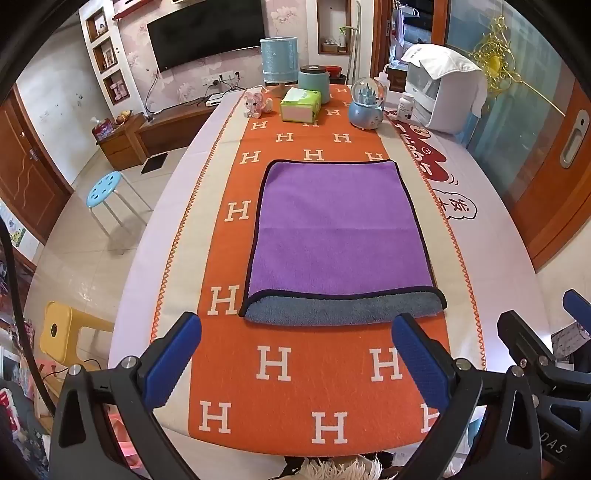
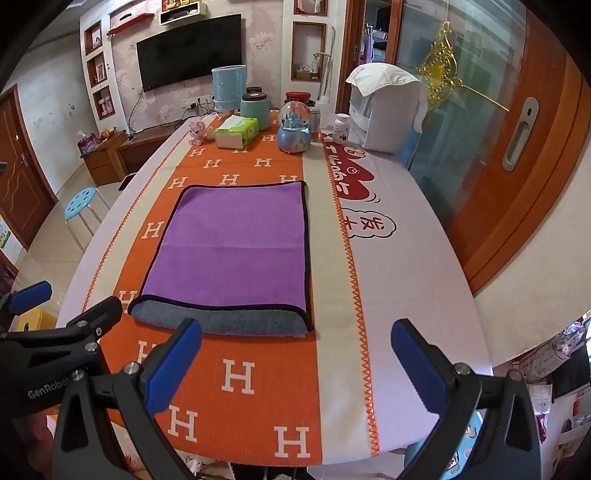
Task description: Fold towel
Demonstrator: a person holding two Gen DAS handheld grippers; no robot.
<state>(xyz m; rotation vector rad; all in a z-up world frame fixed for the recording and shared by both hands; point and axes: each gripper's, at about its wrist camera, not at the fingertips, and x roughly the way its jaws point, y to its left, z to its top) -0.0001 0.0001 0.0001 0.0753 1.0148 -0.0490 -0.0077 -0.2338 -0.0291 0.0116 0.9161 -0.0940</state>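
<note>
On table, one towel [image 1: 340,236], two tongs.

Wall-mounted TV [image 1: 207,33], blue stool [image 1: 104,192] on tiled floor [image 1: 74,258], wooden door [image 1: 26,173].

Home living room, wall television [image 1: 207,33], stool [image 1: 103,190]

The towel [image 1: 341,236] lies on the runner [image 1: 317,387], with the tissue box [image 1: 300,105] and snow globe [image 1: 366,107] behind it.
</note>
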